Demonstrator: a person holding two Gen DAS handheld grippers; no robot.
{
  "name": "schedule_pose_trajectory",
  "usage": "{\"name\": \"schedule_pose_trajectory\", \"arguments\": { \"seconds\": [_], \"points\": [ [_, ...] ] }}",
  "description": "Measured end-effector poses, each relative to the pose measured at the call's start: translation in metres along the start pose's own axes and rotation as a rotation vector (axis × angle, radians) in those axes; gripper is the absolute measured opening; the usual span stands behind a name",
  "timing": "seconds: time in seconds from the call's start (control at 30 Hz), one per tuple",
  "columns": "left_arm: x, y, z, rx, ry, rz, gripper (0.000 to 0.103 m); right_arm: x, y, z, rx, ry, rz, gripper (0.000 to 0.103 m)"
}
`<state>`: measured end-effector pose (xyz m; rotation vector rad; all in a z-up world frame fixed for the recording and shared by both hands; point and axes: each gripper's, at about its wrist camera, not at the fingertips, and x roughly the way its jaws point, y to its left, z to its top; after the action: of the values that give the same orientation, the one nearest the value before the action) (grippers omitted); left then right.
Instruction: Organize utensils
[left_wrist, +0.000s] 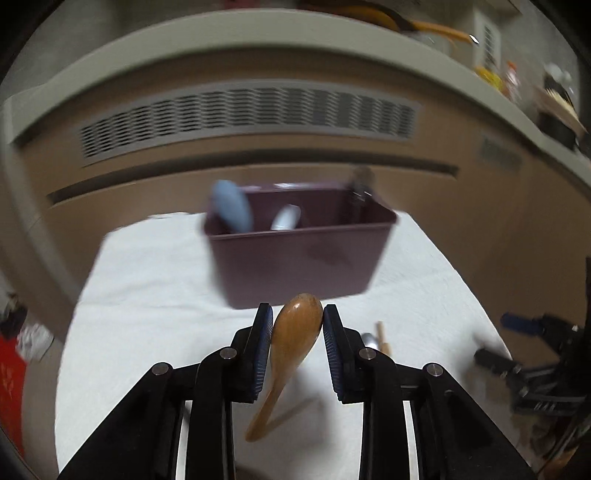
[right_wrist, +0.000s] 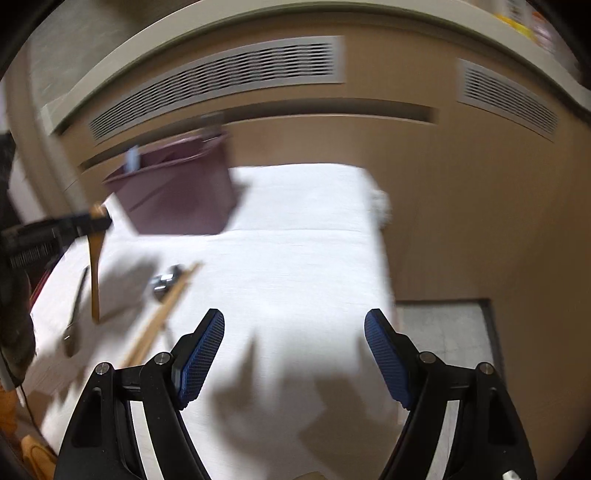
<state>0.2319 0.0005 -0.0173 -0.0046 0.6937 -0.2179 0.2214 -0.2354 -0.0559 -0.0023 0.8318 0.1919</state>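
Clamped by its bowl in our left gripper (left_wrist: 297, 320), the wooden spoon (left_wrist: 291, 350) hangs handle-down; we should lift it over the maroon bin (left_wrist: 295, 258) and release gently, right gripper (right_wrist: 294, 354) idle and empty.

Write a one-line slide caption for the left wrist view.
Left gripper clamps a wooden spoon by its bowl above the white cloth, facing the maroon bin.

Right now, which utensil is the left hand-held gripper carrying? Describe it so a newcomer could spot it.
Start at the maroon bin on the white cloth. In front of it, the left hand-held gripper pinches a wooden spoon by its bowl, handle hanging down. It alone is lifted off the cloth.
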Motion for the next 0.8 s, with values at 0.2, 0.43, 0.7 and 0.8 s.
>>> {"name": "schedule_pose_trajectory", "arguments": {
  "seconds": [0.2,0.43,0.7,0.8],
  "points": [
    [-0.024,0.042,-0.017,-0.106,-0.055,0.018,0.027,0.040,0.067,0.018,-0.122,0.102,0.087,0.023],
    [-0.021,0.062,-0.029,-0.160,-0.068,-0.026,0.027,0.076,0.068,0.028,0.007,0.211,0.049,0.020],
    [0.015,0.075,-0.040,-0.157,0.073,-0.008,0.028,0.085,0.076,0.024,0.003,0.231,0.083,0.012],
    [0.024,0.074,-0.043,-0.134,0.118,0.002,0.030,0.074,0.072,0.025,-0.002,0.204,0.101,0.009]
  ]
}}
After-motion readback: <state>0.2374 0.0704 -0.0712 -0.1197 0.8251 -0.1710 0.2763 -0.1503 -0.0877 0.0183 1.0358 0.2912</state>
